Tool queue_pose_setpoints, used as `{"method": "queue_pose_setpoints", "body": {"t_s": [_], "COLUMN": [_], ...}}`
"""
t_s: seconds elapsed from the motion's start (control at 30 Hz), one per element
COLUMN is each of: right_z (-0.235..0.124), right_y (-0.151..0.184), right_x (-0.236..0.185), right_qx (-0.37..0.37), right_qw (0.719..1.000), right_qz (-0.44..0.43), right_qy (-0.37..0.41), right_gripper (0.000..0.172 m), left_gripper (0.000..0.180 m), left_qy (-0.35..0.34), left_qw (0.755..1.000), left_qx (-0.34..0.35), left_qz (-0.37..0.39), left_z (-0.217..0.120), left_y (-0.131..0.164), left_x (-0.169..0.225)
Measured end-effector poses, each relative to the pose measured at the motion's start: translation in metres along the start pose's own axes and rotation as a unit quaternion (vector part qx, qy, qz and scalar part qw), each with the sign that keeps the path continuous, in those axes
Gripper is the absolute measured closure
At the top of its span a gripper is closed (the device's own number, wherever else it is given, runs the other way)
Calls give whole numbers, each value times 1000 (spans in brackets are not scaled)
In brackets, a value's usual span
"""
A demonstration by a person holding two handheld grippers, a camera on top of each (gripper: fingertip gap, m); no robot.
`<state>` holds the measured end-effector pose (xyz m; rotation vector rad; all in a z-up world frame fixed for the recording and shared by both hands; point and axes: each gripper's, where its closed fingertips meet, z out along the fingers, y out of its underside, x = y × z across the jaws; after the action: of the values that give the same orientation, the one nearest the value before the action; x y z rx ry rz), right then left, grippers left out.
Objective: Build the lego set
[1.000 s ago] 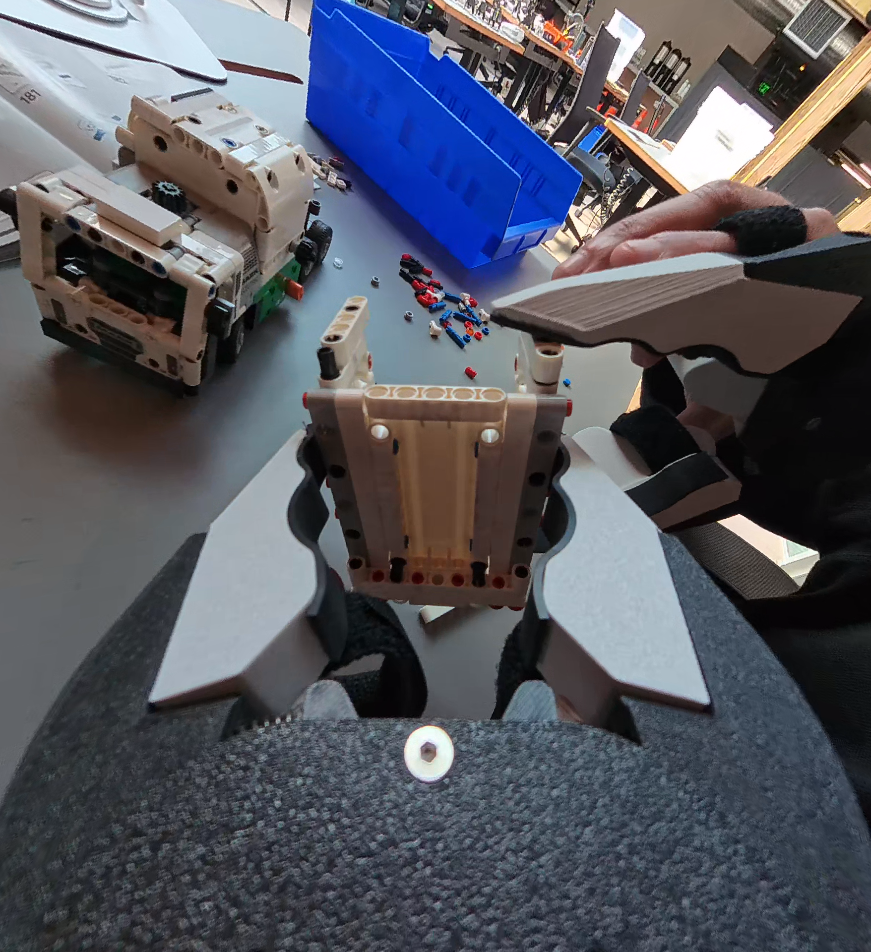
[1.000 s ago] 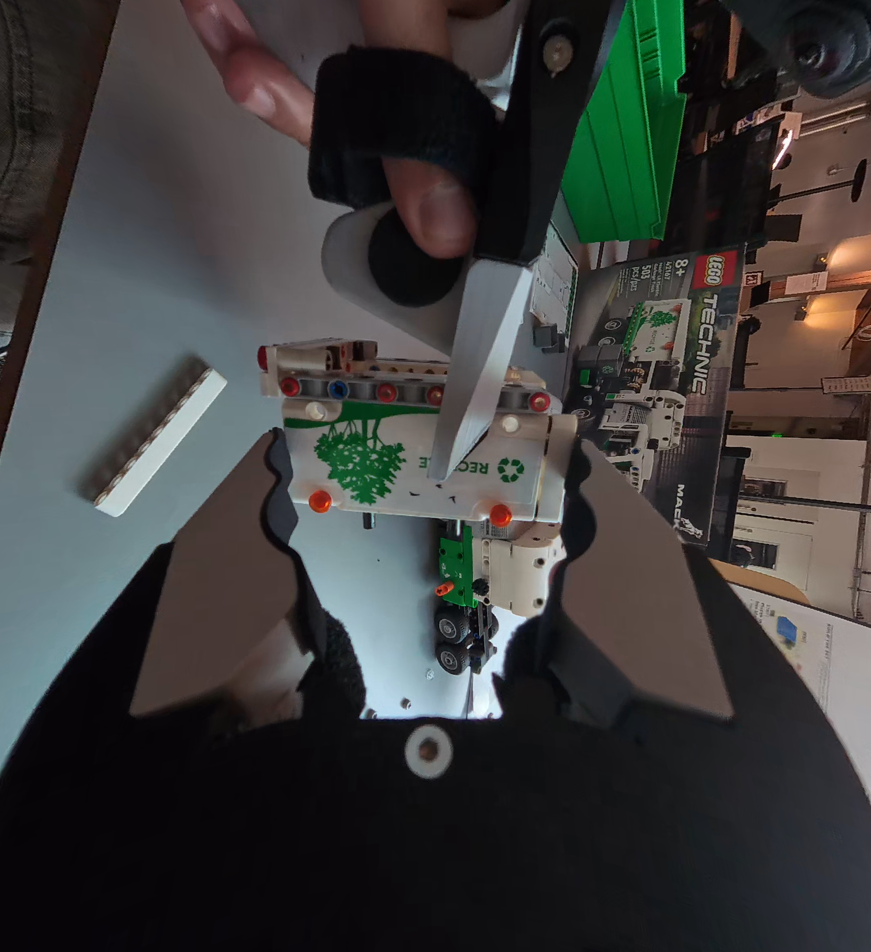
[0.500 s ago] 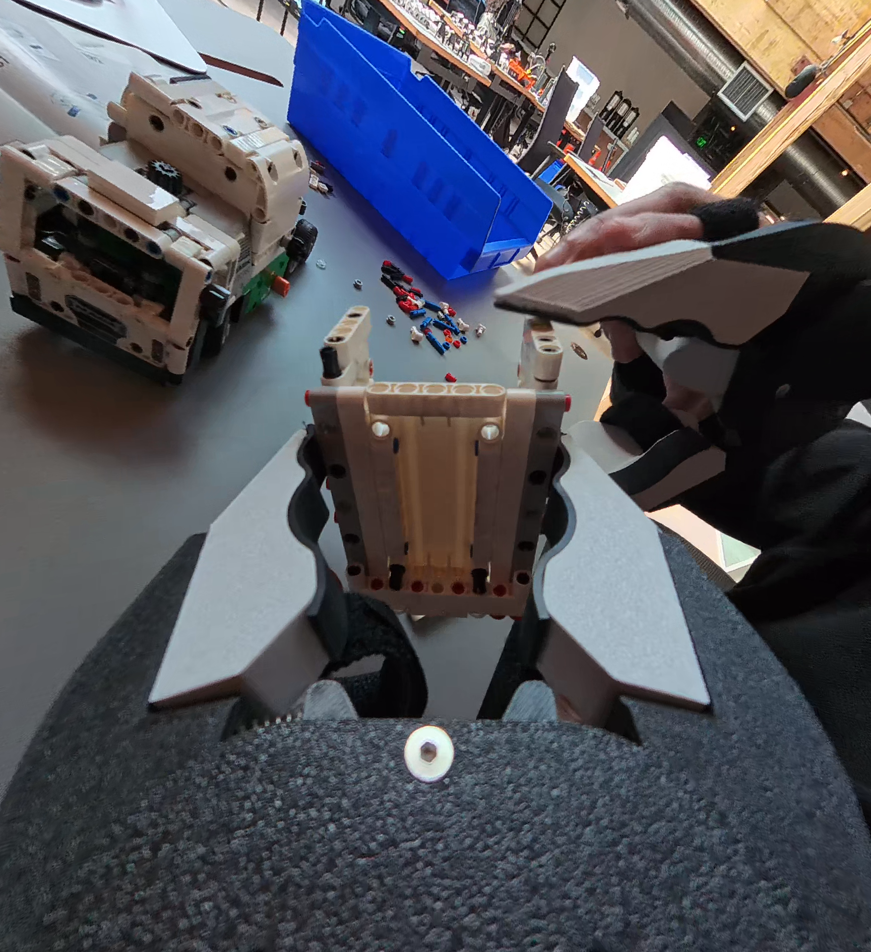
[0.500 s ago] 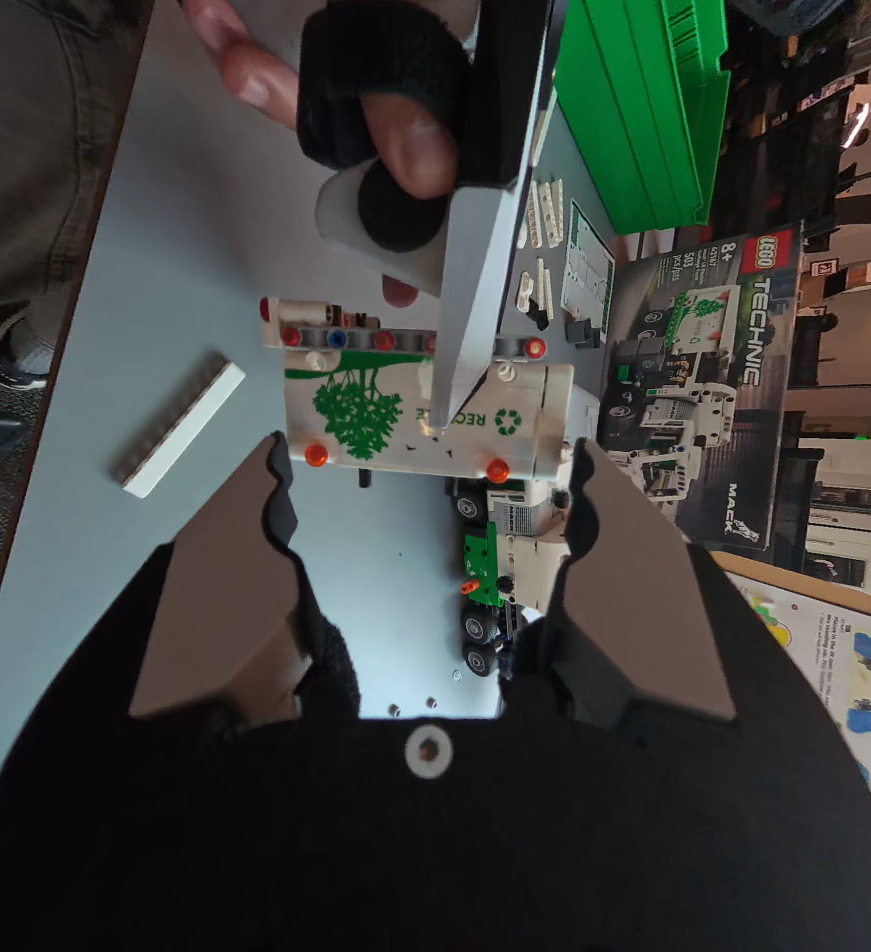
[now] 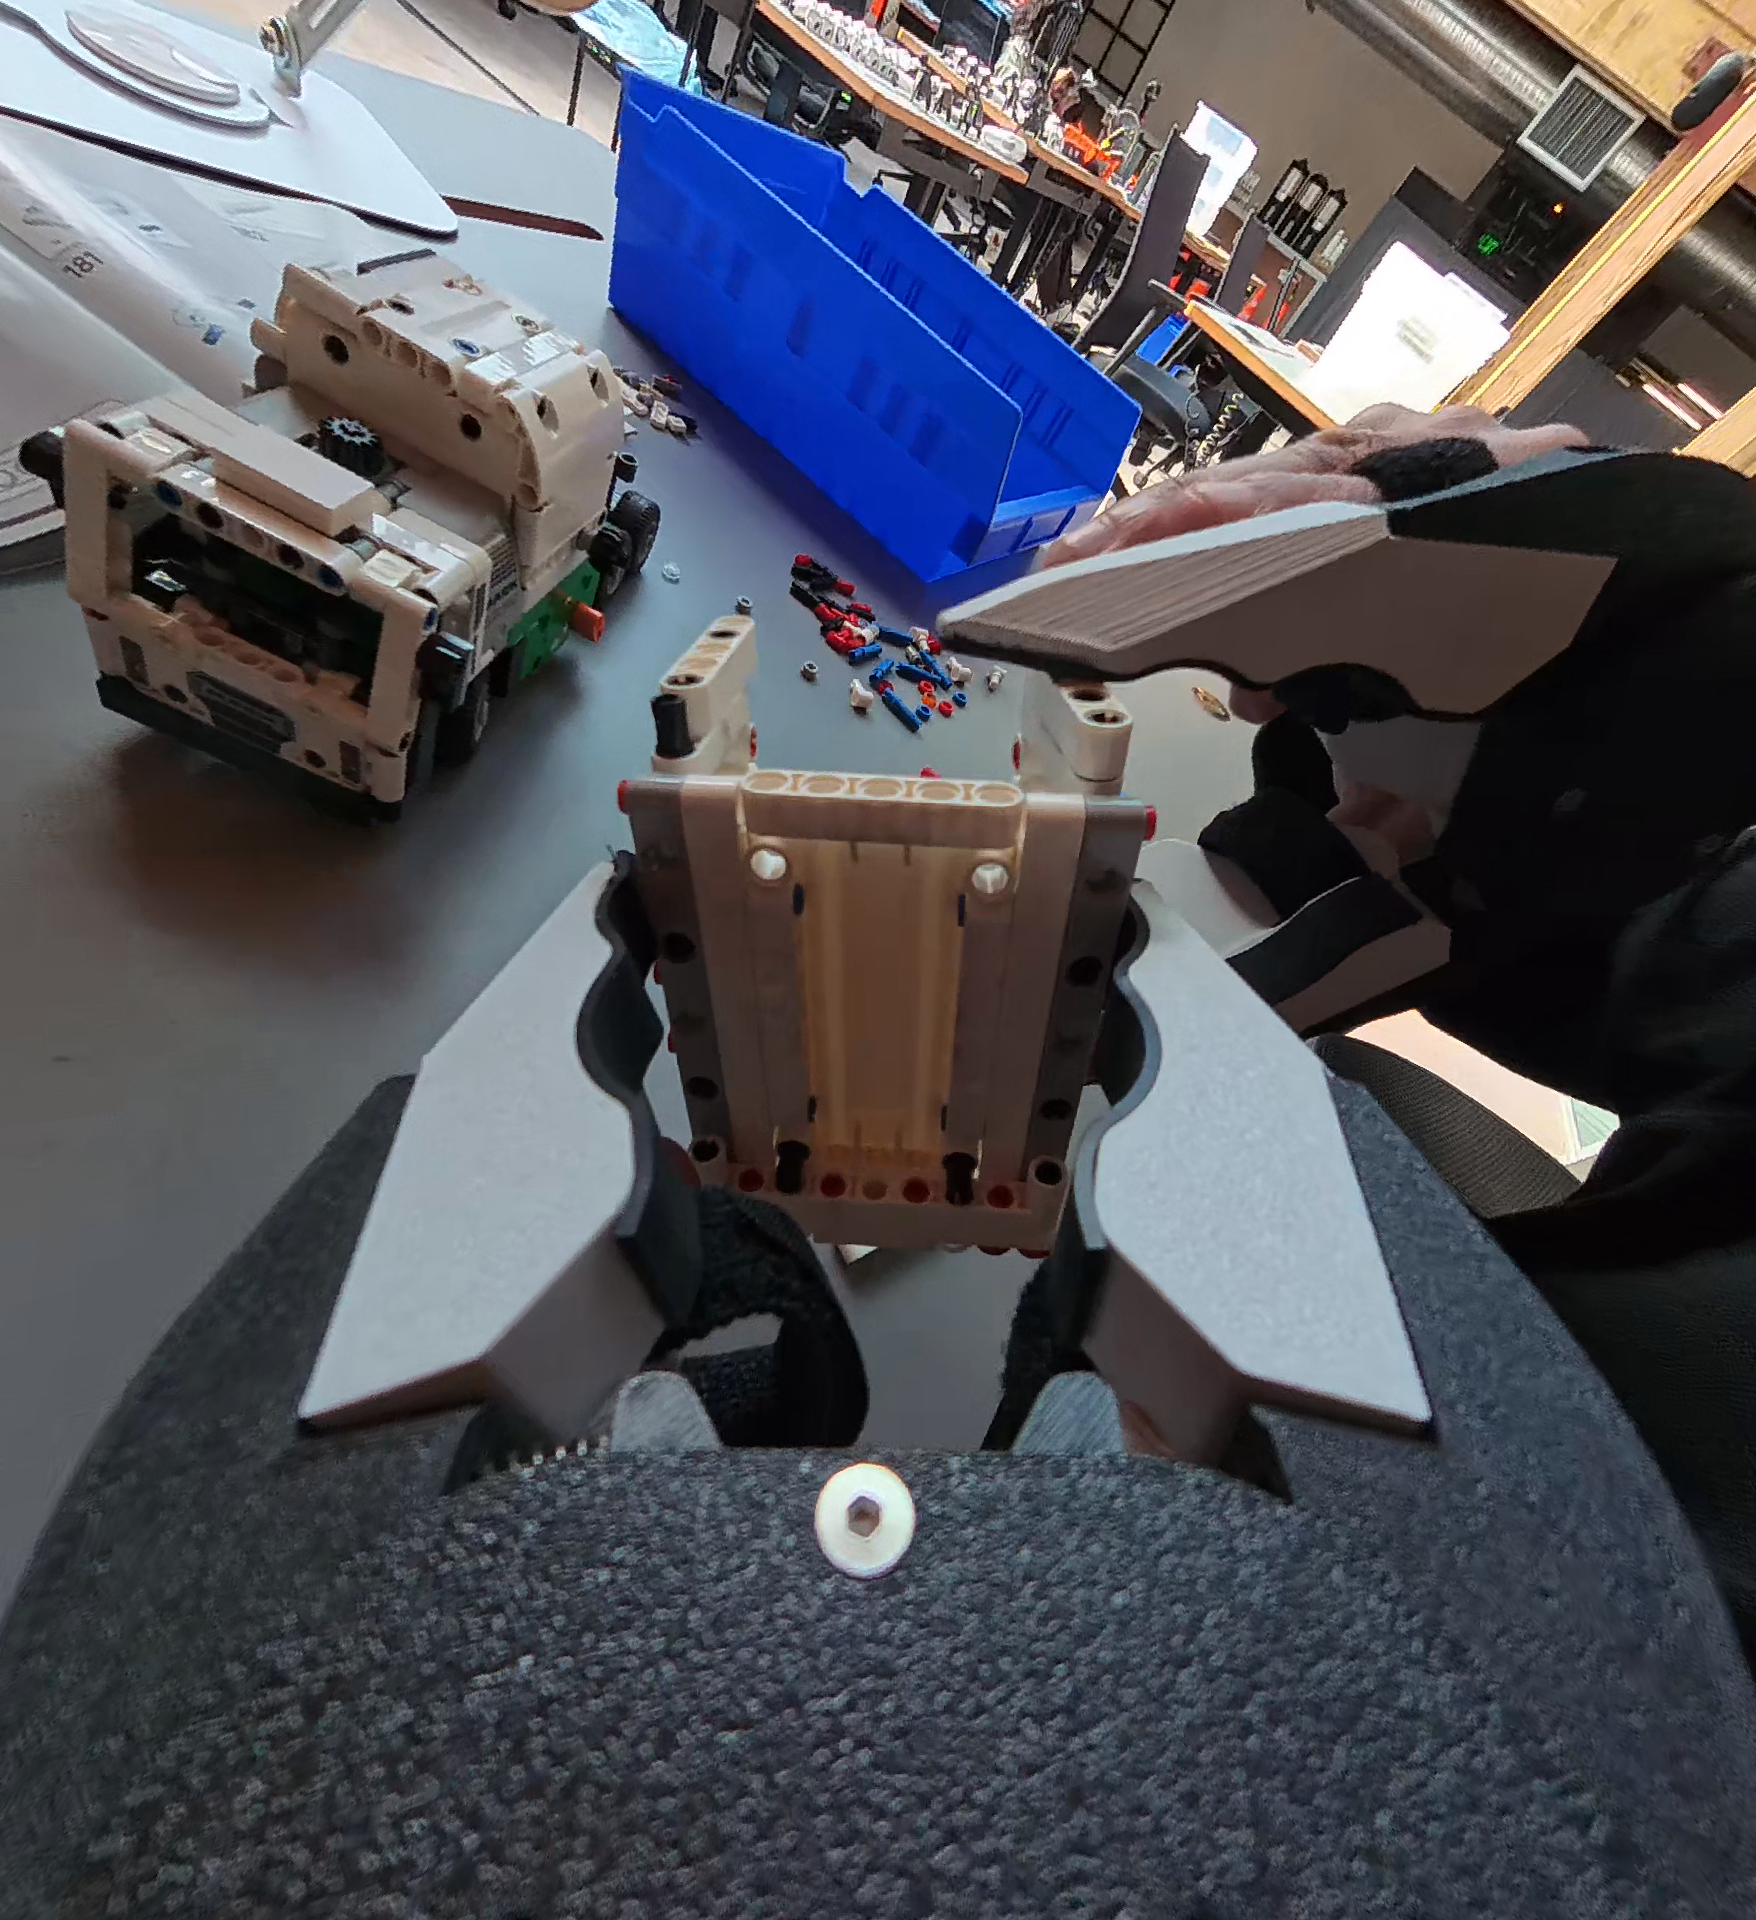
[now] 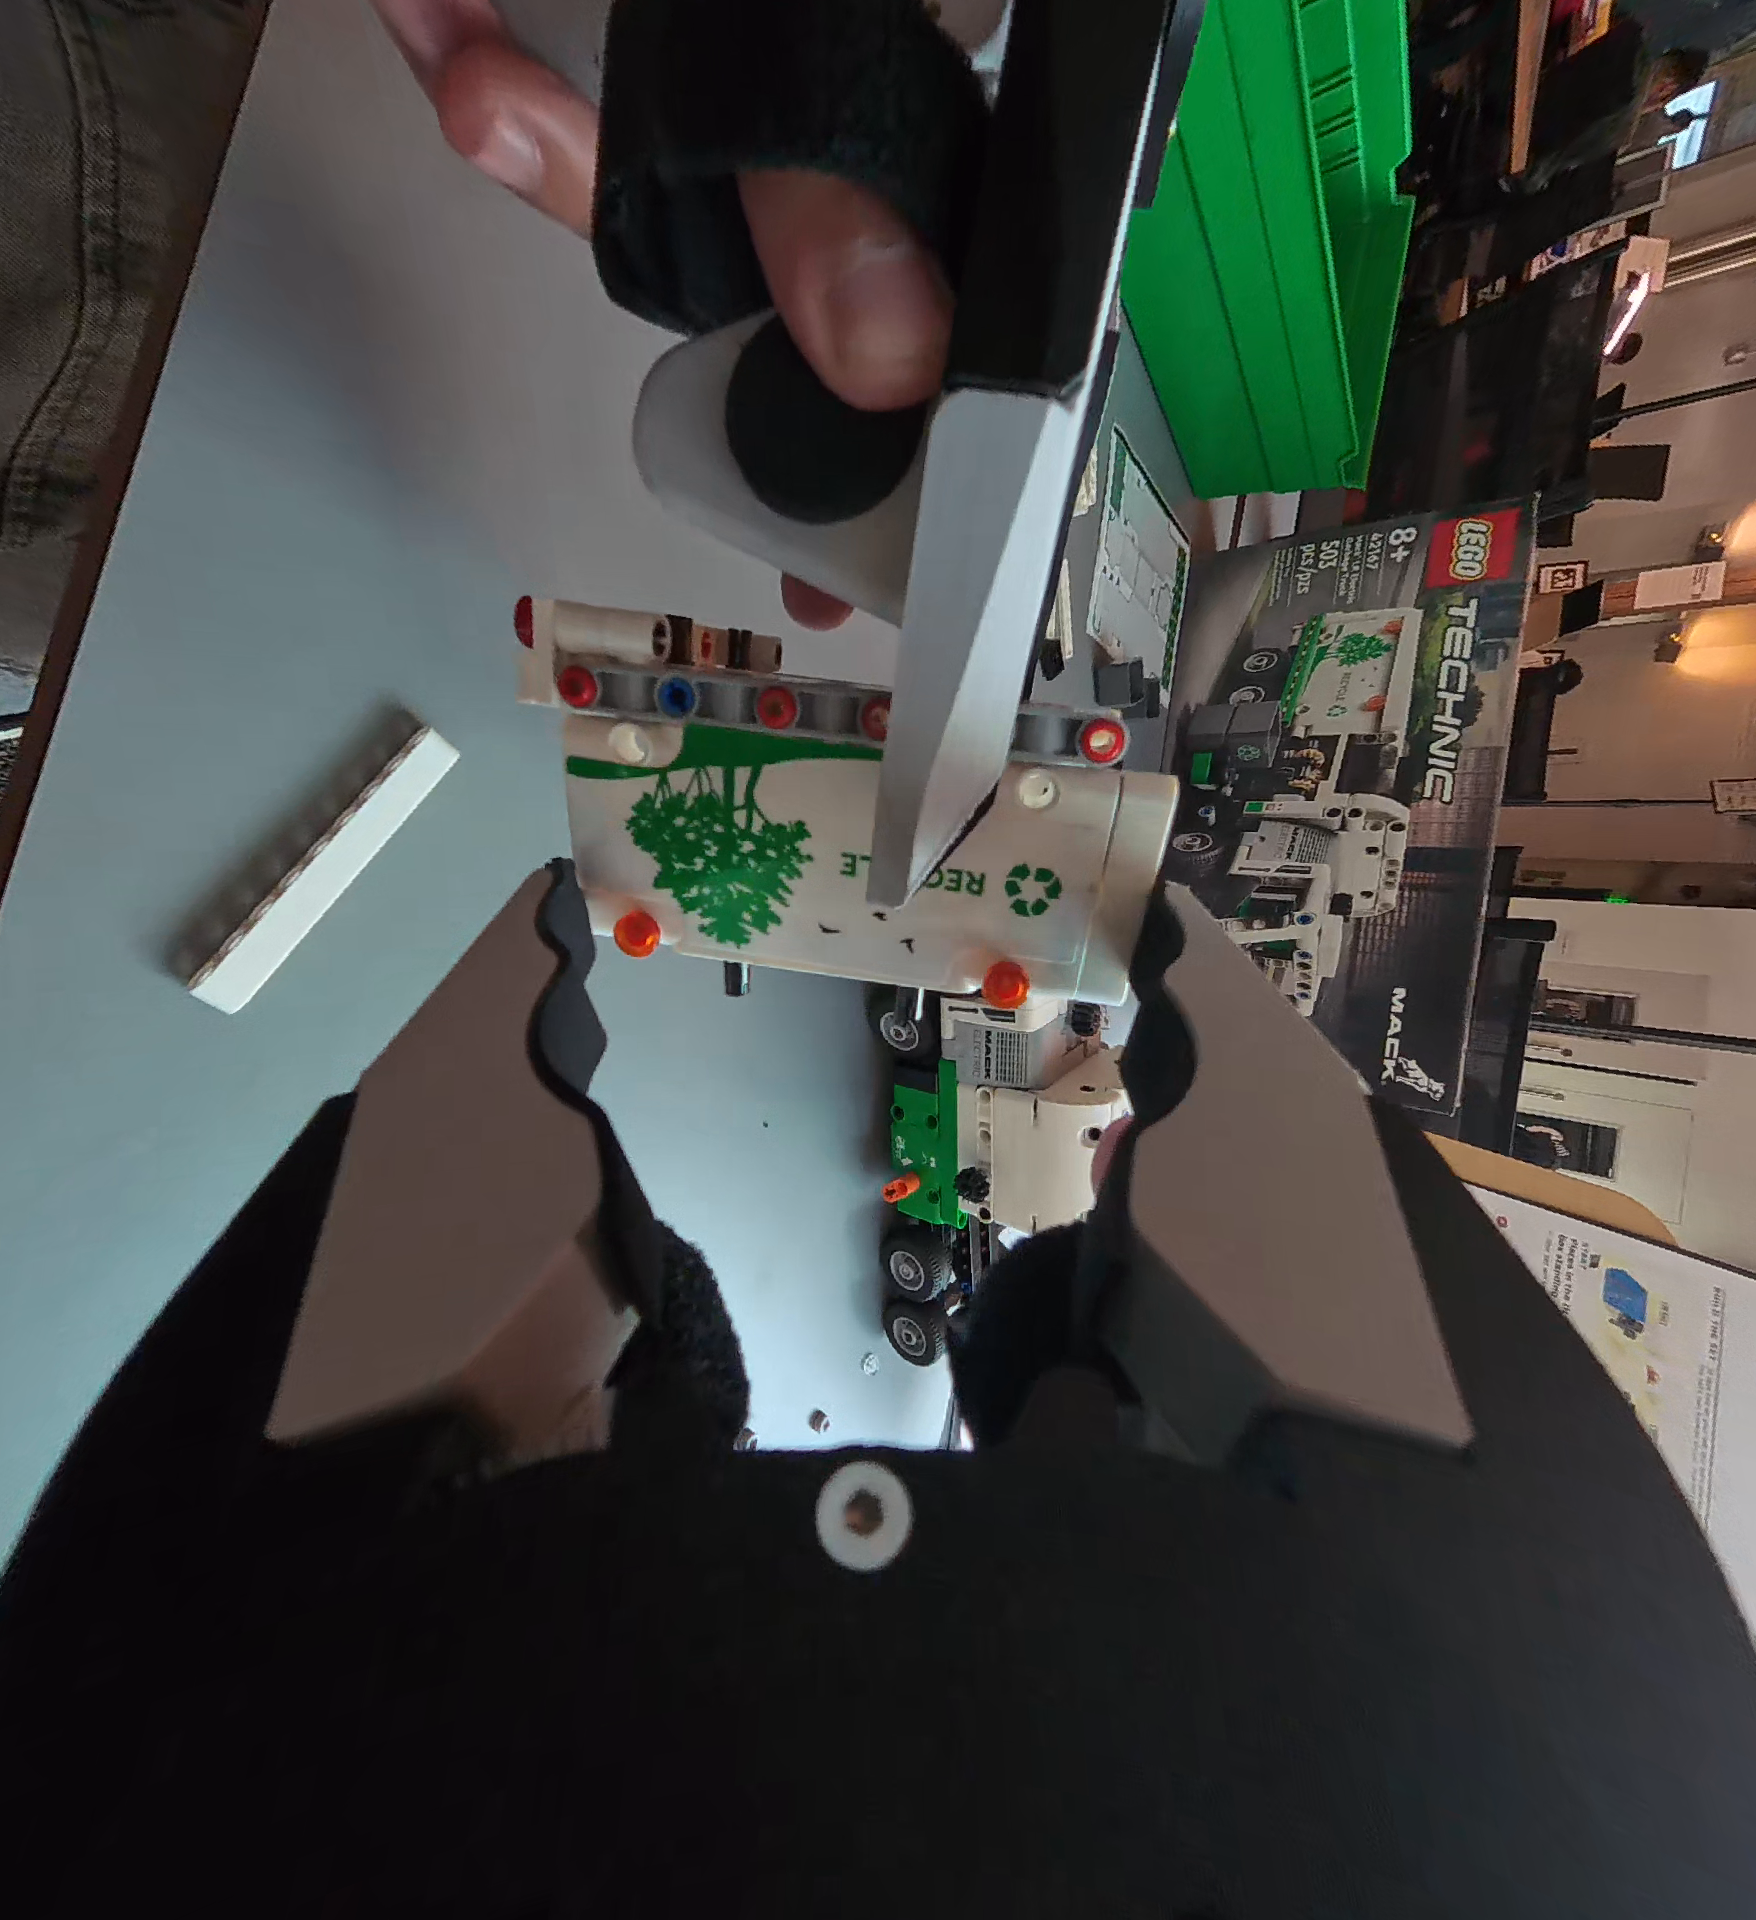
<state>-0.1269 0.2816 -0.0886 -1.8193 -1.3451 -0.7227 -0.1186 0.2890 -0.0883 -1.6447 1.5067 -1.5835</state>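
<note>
Two claws sit much as a second ago: my left claw (image 5: 879, 914) still pinches the white truck-body panel assembly (image 5: 884, 987) above the table (image 5: 178, 987), toy truck (image 5: 334, 561) at ten o'clock, while my right claw (image 6: 858, 925), spread, brackets the panel's ends.

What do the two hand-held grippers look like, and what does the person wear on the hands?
Each gripper, left gripper and right gripper, has two pale grey wedge-shaped fingers lined with wavy black pads. A white hex screw sits on each body. Black fabric finger loops and black sleeves are worn.
</note>
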Motion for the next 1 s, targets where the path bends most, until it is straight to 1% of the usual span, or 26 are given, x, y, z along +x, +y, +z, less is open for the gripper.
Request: {"method": "queue_pose_setpoints", "body": {"t_s": [0.07,0.17,0.2,0.27,0.3,0.37,0.4,0.43,0.5,0.57,0.67,0.77,0.83,0.93,1.0], "right_z": [2,7,7,6,4,-3,-4,-3,-1,0,1,5,7,12,13], "right_y": [2,6,6,7,6,-4,-8,-8,-7,-5,-6,-2,-6,-8,-8], "right_x": [-2,-6,-5,-5,-5,-3,-3,-3,-3,-3,-4,-4,-6,-7,-6], "right_qx": [-6,-16,-20,-20,-16,15,17,10,1,-1,0,-30,-25,-20,-23], "right_qw": [1000,1000,1000,1000,1000,1000,1000,1000,999,999,999,997,997,998,997], "right_qz": [-7,8,2,-8,-6,-13,-17,-24,-37,-29,-34,-48,-32,2,2], "right_qy": [-2,-19,-10,-1,-2,8,10,17,24,20,30,57,61,61,75], "right_gripper": [69,68,68,67,71,78,81,78,81,84,77,60,60,54,54], "left_gripper": [96,96,96,96,96,96,96,96,96,96,96,96,96,96,96], "left_qy": [-7,-24,-24,-35,-52,-77,-73,-66,-70,-71,-73,-70,-78,-68,-58], "left_qw": [1000,1000,1000,999,998,994,994,995,994,995,995,997,997,997,998], "left_qx": [-6,-9,-5,-8,-7,-11,-9,-6,-11,-11,-8,-4,-1,0,2], "left_qz": [0,-3,-5,17,36,74,76,72,78,75,67,32,16,-23,-37], "left_z": [1,3,3,3,3,2,3,4,5,4,1,0,-1,-1,0], "left_y": [2,6,5,5,4,3,2,1,3,4,3,1,1,2,3], "left_x": [-2,-10,-12,-12,-13,-15,-12,-8,-8,-9,-8,-9,-12,-13,-11]}}
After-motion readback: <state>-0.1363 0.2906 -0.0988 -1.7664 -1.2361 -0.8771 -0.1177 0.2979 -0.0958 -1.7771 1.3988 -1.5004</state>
